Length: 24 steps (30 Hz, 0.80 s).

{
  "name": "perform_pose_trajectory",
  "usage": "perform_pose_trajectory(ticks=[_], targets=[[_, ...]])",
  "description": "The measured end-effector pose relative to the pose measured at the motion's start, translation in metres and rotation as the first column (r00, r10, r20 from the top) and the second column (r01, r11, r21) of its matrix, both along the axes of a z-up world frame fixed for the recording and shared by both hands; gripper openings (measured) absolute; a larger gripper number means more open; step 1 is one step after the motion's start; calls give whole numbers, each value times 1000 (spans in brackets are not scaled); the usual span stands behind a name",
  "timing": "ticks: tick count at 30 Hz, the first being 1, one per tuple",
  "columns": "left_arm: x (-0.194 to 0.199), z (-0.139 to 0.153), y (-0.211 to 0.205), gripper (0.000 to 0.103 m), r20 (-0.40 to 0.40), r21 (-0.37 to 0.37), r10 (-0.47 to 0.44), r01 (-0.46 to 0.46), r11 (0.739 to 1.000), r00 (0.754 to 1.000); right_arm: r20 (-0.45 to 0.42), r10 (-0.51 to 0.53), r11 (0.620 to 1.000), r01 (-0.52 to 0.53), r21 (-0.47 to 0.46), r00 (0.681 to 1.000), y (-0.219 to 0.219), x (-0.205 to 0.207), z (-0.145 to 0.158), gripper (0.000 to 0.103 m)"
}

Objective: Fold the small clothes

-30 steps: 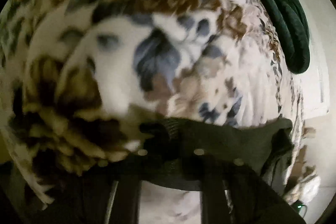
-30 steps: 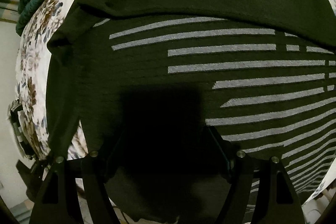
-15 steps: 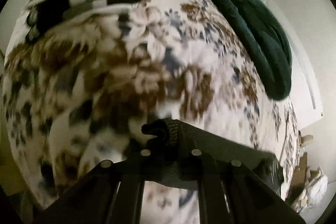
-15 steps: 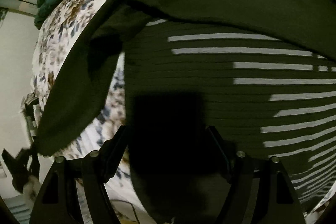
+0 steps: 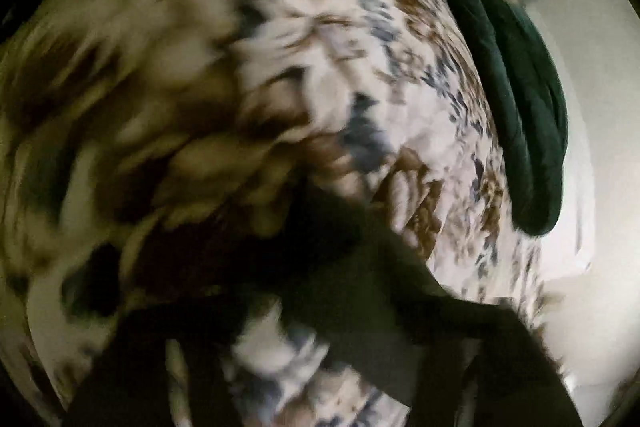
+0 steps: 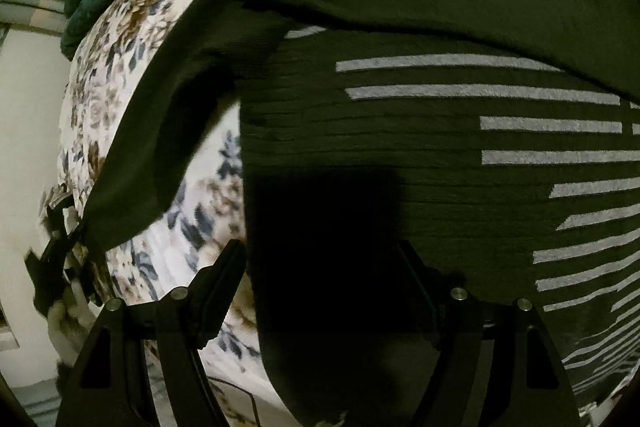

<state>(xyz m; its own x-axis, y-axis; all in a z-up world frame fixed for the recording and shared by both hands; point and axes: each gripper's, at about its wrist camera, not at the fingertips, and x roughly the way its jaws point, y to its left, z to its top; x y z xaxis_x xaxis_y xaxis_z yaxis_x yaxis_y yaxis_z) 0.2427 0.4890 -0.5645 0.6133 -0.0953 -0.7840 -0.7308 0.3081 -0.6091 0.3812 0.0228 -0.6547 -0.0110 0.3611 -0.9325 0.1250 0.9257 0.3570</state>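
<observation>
- The left gripper (image 5: pixel 320 367) points steeply down at the bed; its wrist view is heavily smeared with motion blur, so its dark fingers show only as vague shapes along the bottom edge
- Its jaws are opening at this moment; a dark fold of the sweater (image 5: pixel 360 259) lies across the gap between the fingers, but the blur hides whether the pads touch it
- The right gripper (image 6: pixel 320 291) also tilts sharply downward, above the body of the same sweater (image 6: pixel 400 131)
- Its jaws stand spread wide, one finger (image 6: pixel 218 291) over the floral bedspread (image 6: pixel 120 39) and the other over the knit; nothing is pinched between them, and a deep shadow covers the cloth in the gap
- The sweater, dark olive with pale horizontal stripes, lies spread on the bedspread; its upper part is folded over the striped front, and one sleeve (image 6: pixel 160 131) runs diagonally down toward the bed's edge
- A dark green blanket (image 5: pixel 520 99) lies bunched along the far side of the bed
- In the right wrist view the left gripper's dark frame (image 6: pixel 52 259) shows by the sleeve's cuff, at the bed's edge
- No brand, label or readable writing shows on any cloth or on either gripper
</observation>
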Motion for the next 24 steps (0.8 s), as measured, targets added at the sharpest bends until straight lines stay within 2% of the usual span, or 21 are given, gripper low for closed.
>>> perform_pose_trajectory(ticks=[1, 4, 6, 9, 11, 13, 16, 19, 20, 22, 24], targets=[[-13, -3, -5, 64, 33, -44, 40, -39, 998, 999, -2, -4, 1000, 4, -3, 1000, -3, 0, -2, 77], [-21, -13, -23, 64, 39, -109, 71, -66, 992, 997, 5, -27, 999, 27, -30, 1000, -10, 3, -7, 77], [-10, -18, -33, 64, 27, -117, 59, -55, 992, 998, 11, -46, 998, 46, -47, 999, -17, 5, -8, 77], [12, -27, -37, 64, -18, -84, 70, -71, 994, 997, 16, -87, 994, 88, -66, 996, -31, 10, -8, 77], [23, -25, -35, 59, -33, -27, 92, -93, 995, 995, 21, -110, 991, 112, -75, 994, -40, 13, -7, 77], [35, -15, -34, 6, -64, 66, 82, -77, 995, 995, 33, -124, 988, 126, -87, 992, -51, 17, -4, 77], [50, 7, -38, 5, -83, 184, 59, -43, 982, 995, 47, -144, 984, 148, -99, 988, -70, 23, 1, 77], [68, 43, -54, 5, -86, 319, 9, 19, 947, 996, 64, -183, 976, 189, -106, 981, -93, 26, 7, 78], [74, 53, -58, 5, -84, 349, -5, 34, 937, 996, 72, -196, 972, 204, -118, 978, -102, 28, 10, 80], [89, 85, -77, 5, -68, 423, -52, 76, 903, 996, 94, -219, 962, 231, -147, 971, -120, 30, 15, 103], [107, 116, -100, 5, -54, 488, -112, 125, 864, 992, 113, -230, 948, 249, -197, 967, -142, 33, 20, 103]])
